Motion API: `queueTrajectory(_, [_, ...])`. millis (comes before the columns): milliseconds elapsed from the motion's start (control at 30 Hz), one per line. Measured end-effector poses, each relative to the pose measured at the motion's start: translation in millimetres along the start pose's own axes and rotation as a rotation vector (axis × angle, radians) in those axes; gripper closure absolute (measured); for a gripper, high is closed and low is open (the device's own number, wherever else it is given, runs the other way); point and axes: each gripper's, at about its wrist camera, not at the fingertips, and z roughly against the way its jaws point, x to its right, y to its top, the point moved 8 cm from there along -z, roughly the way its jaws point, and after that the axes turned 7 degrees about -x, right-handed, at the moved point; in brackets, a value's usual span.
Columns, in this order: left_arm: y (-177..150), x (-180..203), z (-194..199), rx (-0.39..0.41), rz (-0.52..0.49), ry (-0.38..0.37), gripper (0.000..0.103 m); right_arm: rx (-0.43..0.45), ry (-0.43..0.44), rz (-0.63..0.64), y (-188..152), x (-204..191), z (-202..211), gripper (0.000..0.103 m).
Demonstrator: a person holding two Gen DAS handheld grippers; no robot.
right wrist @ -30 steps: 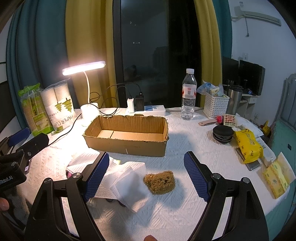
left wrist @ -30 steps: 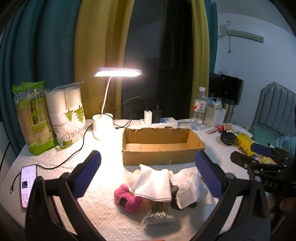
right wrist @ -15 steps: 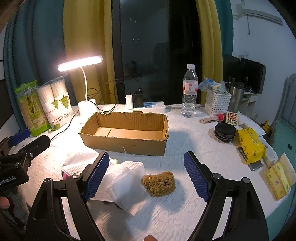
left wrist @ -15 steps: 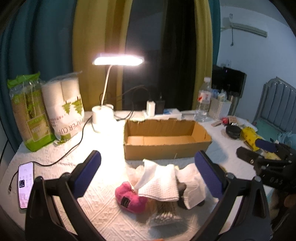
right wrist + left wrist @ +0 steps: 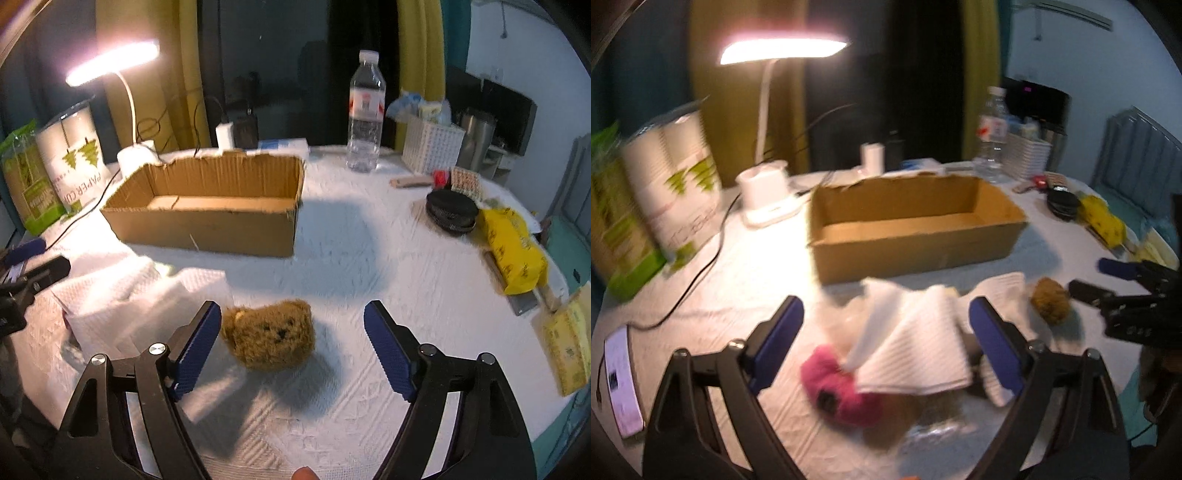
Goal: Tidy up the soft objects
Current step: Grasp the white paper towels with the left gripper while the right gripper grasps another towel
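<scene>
An open, empty cardboard box stands mid-table. In front of it lies a pile: white cloths, a pink plush and a bag of cotton swabs, blurred. A brown plush bear lies to the right of the pile. My left gripper is open, its fingers either side of the white cloth. My right gripper is open around the brown bear, the left pad close to it. The right gripper also shows in the left wrist view.
A lit desk lamp, paper cup packs and a phone are at the left. A water bottle, white basket, black round case and yellow packets are at the right.
Both grippers have moved forward and down toward the table. The left one has closed in on the cloth pile, the right one on the brown bear. Both stay open.
</scene>
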Motion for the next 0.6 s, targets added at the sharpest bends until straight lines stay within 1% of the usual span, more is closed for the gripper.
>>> queueTrajectory(67, [0.3, 12.6, -5.8, -0.023, -0.041, -0.023, 0.011, -0.005, 0.036, 0.009, -1.3, -4.3, -0.4, 0.023])
queueTrajectory(100, [-1.9, 15.8, -11.1, -0.042, -0.051, -0.023, 0.011, 0.002, 0.074, 0.023, -1.1, -11.5, 2.4, 0.023])
queueTrajectory(133, [-3.6, 15.0, -13.7, -0.056, -0.051, -0.019, 0.015, 0.006, 0.097, 0.036, -0.6, -17.1, 4.5, 0.023])
queueTrajectory(167, [-6.2, 13.5, -18.3, -0.076, -0.051, -0.014, 0.024, 0.009, 0.126, 0.052, 0.2, -25.1, 6.7, 0.023])
queueTrajectory(233, [-11.5, 9.4, -27.3, -0.114, -0.043, -0.012, 0.032, 0.004, 0.195, 0.085, 2.1, -45.4, 8.4, 0.023])
queueTrajectory(333, [-14.5, 10.7, -31.4, -0.117, -0.074, 0.003, 0.032, -0.017, 0.268, 0.144, 1.8, -73.3, 5.1, 0.024])
queueTrajectory(367, [-15.5, 11.4, -31.8, -0.118, -0.079, 0.002, 0.032, -0.025, 0.290, 0.157, 0.9, -80.2, 2.7, 0.028])
queueTrajectory(400, [-15.9, 12.1, -33.0, -0.119, -0.082, 0.001, 0.033, -0.040, 0.311, 0.167, -0.4, -86.6, -2.0, 0.030])
queueTrajectory(467, [-17.0, 12.5, -35.2, -0.127, -0.101, 0.016, 0.042, -0.065, 0.316, 0.178, -2.3, -92.8, -9.9, 0.036])
queueTrajectory(500, [-17.7, 12.0, -35.7, -0.131, -0.109, 0.020, 0.044, -0.076, 0.309, 0.186, -3.3, -94.8, -14.2, 0.037])
queueTrajectory(533, [-18.2, 12.1, -35.9, -0.135, -0.119, 0.025, 0.046, -0.078, 0.304, 0.188, -3.1, -95.1, -16.3, 0.042])
queueTrajectory(567, [-18.3, 12.4, -35.5, -0.133, -0.126, 0.028, 0.052, -0.075, 0.302, 0.185, -2.5, -95.4, -16.5, 0.053])
queueTrajectory(600, [-18.3, 12.5, -35.3, -0.131, -0.135, 0.035, 0.055, -0.070, 0.305, 0.179, -2.1, -95.0, -15.1, 0.059])
